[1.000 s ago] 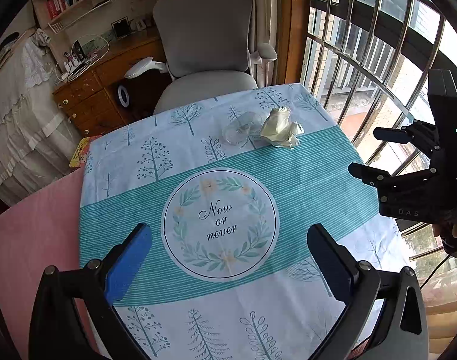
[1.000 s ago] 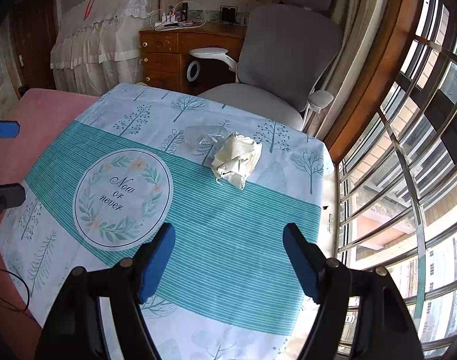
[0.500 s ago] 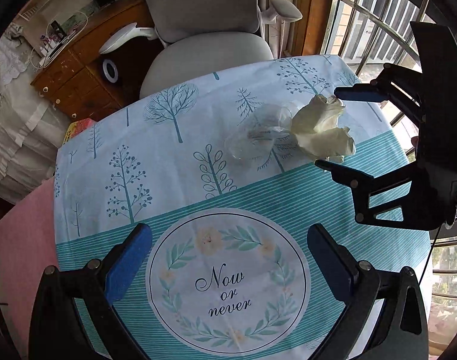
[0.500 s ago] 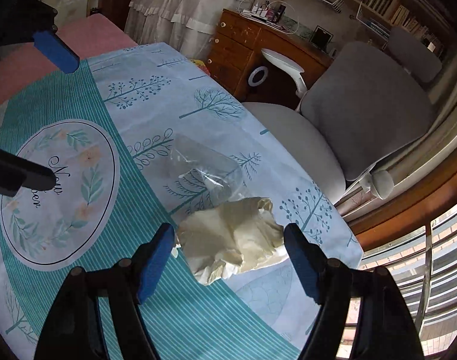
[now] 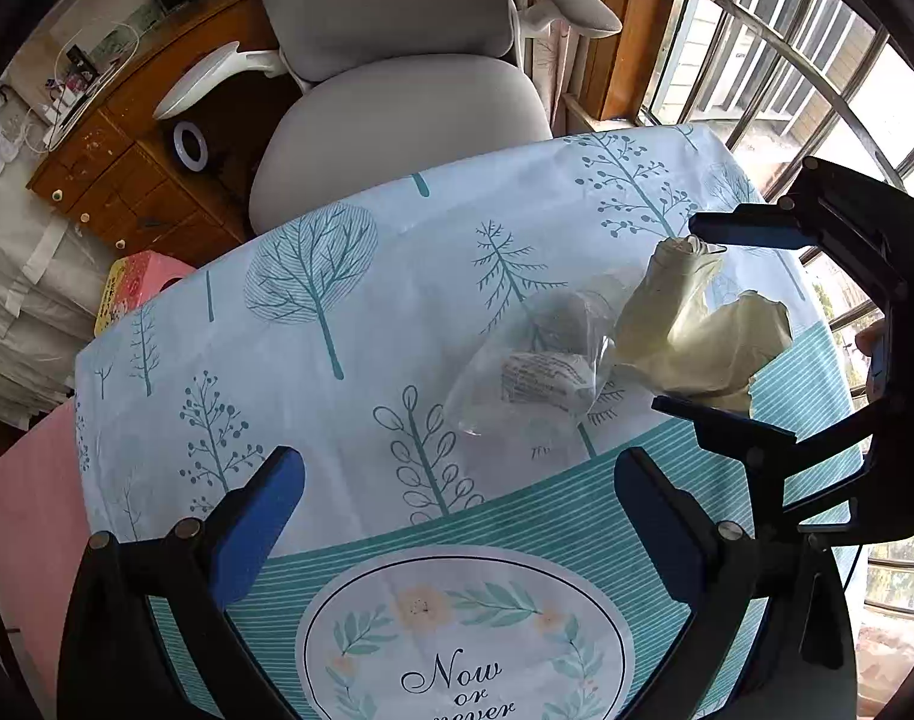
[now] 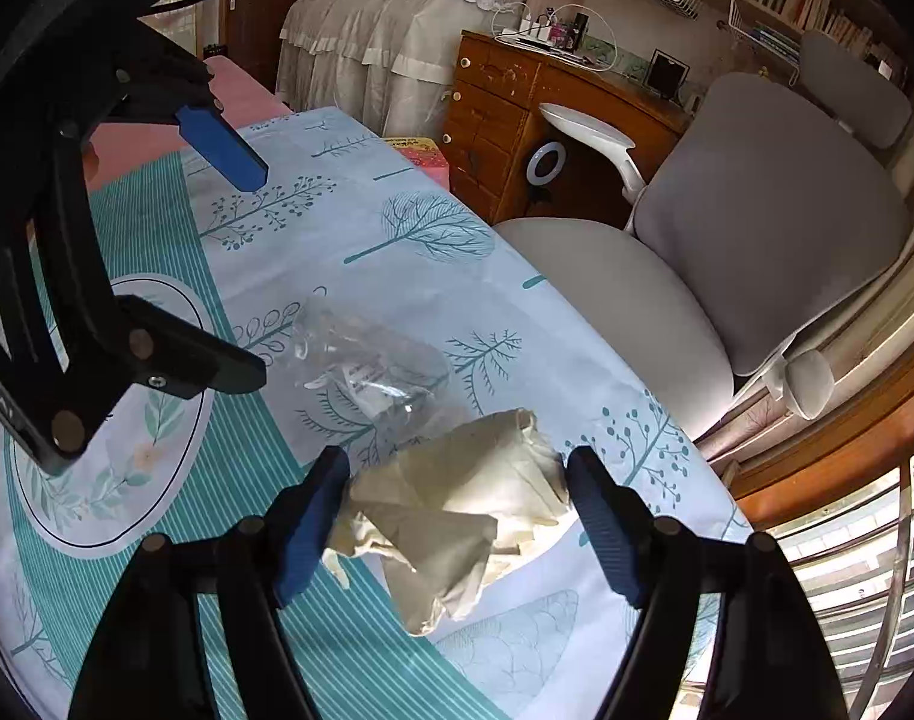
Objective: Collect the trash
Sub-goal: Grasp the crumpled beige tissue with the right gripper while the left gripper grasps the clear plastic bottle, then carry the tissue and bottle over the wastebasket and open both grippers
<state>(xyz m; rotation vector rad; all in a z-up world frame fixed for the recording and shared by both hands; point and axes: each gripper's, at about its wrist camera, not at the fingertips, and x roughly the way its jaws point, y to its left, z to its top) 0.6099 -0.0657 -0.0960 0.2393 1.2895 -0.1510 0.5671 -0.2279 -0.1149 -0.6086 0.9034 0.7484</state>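
Note:
A crumpled cream paper wad point(image 6: 457, 504) lies on the tablecloth near the table's far right corner; it also shows in the left wrist view point(image 5: 697, 336). A clear plastic wrapper point(image 5: 535, 372) with a printed label lies right beside it, also in the right wrist view point(image 6: 366, 360). My right gripper point(image 6: 457, 522) is open with its blue pads on either side of the paper wad, close to it. It shows in the left wrist view point(image 5: 697, 318) straddling the wad. My left gripper point(image 5: 457, 516) is open and empty, short of the plastic wrapper.
The tablecloth point(image 5: 336, 324) has tree prints, a teal striped band and a round "Now or never" emblem point(image 5: 463, 642). A grey office chair point(image 5: 396, 114) stands against the far table edge. A wooden desk point(image 6: 517, 96) and a barred window point(image 5: 775, 78) lie beyond.
Both grippers moved forward toward the trash. The right gripper now has the paper wad between its open fingers; the left has come closer to the plastic wrapper.

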